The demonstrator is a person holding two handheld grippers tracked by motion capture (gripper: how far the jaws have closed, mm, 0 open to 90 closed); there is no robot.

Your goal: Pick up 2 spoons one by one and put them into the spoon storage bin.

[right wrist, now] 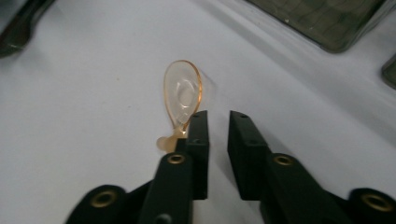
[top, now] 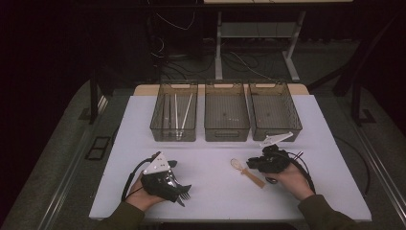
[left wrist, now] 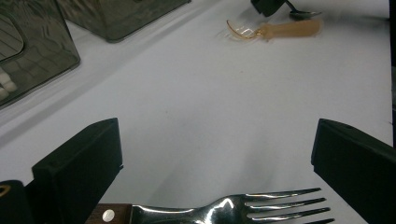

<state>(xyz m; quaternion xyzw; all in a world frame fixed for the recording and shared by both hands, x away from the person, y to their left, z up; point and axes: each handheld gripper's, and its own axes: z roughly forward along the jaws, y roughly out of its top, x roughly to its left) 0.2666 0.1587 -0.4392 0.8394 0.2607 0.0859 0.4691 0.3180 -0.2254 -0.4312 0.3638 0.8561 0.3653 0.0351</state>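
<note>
White table [top: 215, 191] carries three smoky bins along its far edge, set side by side, likely for sorting cutlery. Left bin [top: 158, 122] already holds chopsticks [top: 182, 112]; middle bin [top: 227, 129] and right bin [top: 282, 127] look nearly bare. Left gripper [left wrist: 217, 163] sits low at the near left, jaws spread wide and gripping nothing, straddling the fork [left wrist: 243, 210] on the table, probably lining up a grab. Right gripper [right wrist: 218, 135] has jaws narrow with a small gap, gripping nothing, beside the clear spoon [right wrist: 183, 95] lying flat at table centre-right.
</note>
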